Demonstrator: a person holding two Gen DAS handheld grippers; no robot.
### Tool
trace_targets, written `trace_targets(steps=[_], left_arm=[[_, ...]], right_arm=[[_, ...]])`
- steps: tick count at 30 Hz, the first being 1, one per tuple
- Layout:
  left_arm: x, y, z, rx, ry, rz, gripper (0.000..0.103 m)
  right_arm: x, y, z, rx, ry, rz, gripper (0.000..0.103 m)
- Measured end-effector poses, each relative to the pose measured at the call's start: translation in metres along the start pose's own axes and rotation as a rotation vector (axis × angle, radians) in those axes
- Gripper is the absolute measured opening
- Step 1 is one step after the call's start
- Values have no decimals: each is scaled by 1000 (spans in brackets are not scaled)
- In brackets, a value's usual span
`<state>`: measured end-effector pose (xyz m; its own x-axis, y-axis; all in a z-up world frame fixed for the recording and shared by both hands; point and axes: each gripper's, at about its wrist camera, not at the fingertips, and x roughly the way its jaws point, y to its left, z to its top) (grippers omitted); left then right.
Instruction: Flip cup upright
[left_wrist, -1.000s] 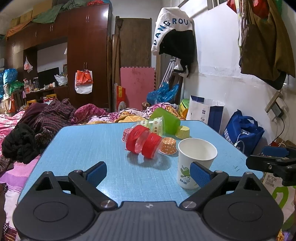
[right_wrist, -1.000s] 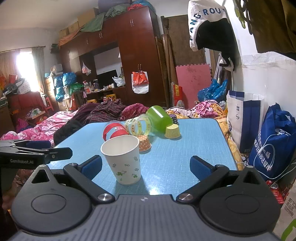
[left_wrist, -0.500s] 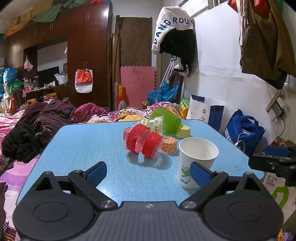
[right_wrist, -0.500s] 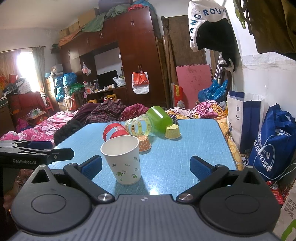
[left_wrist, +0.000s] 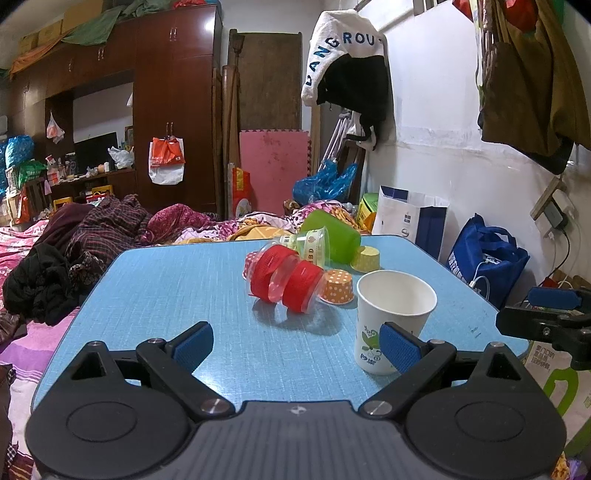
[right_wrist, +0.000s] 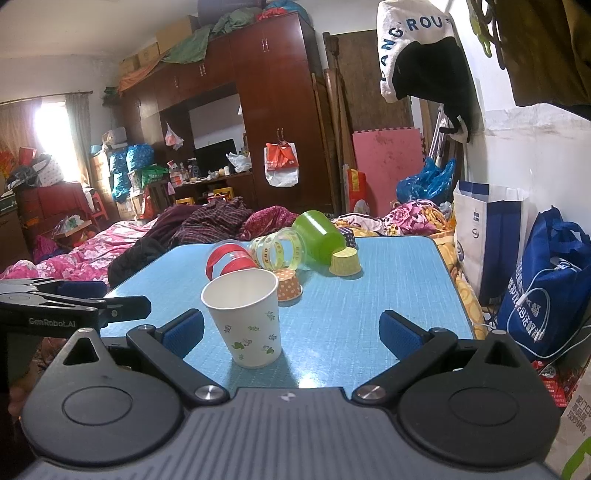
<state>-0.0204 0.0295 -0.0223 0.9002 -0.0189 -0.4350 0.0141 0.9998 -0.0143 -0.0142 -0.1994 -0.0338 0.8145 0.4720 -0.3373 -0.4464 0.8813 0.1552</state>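
Note:
A white paper cup (left_wrist: 390, 317) with a green leaf print stands upright, mouth up, on the blue table (left_wrist: 177, 291). It also shows in the right wrist view (right_wrist: 245, 314). My left gripper (left_wrist: 295, 343) is open and empty, its right pad in front of the cup's lower side. My right gripper (right_wrist: 291, 330) is open and empty, with the cup just inside its left pad. Each gripper shows at the edge of the other's view.
Behind the cup lie red-banded clear cups (left_wrist: 284, 277), a clear printed cup (right_wrist: 275, 251), a green cup (right_wrist: 317, 236) and small orange (right_wrist: 289, 284) and yellow (right_wrist: 345, 261) cupcake liners. Bags (right_wrist: 546, 280) stand right of the table, a cluttered bed behind.

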Motion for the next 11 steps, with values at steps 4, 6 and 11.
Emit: trace_targets(steps=[4, 6, 11], left_arm=[[1, -3, -1, 11, -5, 17, 98], [1, -4, -2, 18, -10, 26, 98], [0, -4, -2, 18, -11, 24, 98]], right_arm=[[0, 0, -1, -1, 2, 1, 102], [-1, 0, -1, -4, 2, 1, 102], [0, 0, -1, -1, 2, 0, 102]])
